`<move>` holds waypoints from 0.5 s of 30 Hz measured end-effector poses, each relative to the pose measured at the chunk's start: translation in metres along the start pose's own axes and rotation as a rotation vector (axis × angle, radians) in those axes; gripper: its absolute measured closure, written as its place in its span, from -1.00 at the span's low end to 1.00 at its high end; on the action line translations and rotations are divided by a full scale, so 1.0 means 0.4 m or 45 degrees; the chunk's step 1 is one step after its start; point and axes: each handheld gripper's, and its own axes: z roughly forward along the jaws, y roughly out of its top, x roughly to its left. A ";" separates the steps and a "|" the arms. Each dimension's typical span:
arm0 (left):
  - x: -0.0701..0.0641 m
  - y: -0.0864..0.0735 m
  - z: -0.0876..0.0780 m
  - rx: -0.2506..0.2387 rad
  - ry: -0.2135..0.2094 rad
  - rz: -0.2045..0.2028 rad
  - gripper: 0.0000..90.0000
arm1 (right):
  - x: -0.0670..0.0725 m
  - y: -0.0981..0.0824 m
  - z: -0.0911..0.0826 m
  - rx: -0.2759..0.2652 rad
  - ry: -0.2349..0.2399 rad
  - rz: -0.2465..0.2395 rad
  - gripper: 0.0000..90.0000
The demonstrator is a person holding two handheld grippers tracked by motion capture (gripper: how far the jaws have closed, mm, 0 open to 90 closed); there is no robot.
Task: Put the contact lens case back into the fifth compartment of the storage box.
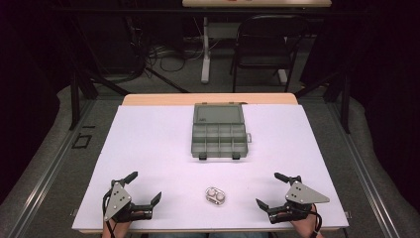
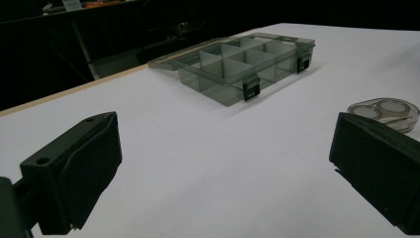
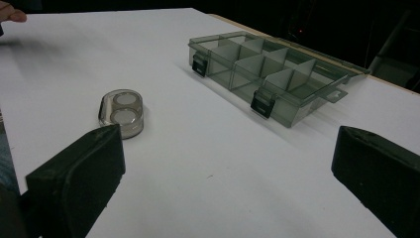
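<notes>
- Resting near the table's (image 1: 148,134) front edge, the left gripper (image 1: 144,187) has its jaws spread wide, nothing between them.
- The right gripper (image 1: 274,189) mirrors it, jaws wide apart and empty.
- The small clear case (image 1: 215,196) lies between both grippers, touching neither.
- The open compartment box (image 1: 219,133) sits farther back, mid-table.

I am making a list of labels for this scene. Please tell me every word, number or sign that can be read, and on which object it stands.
No text can be read.
Compartment box: a small pale mark on its open lid, too blurred to read.
Small clear case: no print visible.
Left gripper and right gripper: no markings visible.
</notes>
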 end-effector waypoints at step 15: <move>0.000 0.000 -0.003 -0.004 0.002 0.000 -1.00 | 0.016 0.020 0.021 0.013 -0.008 0.031 -1.00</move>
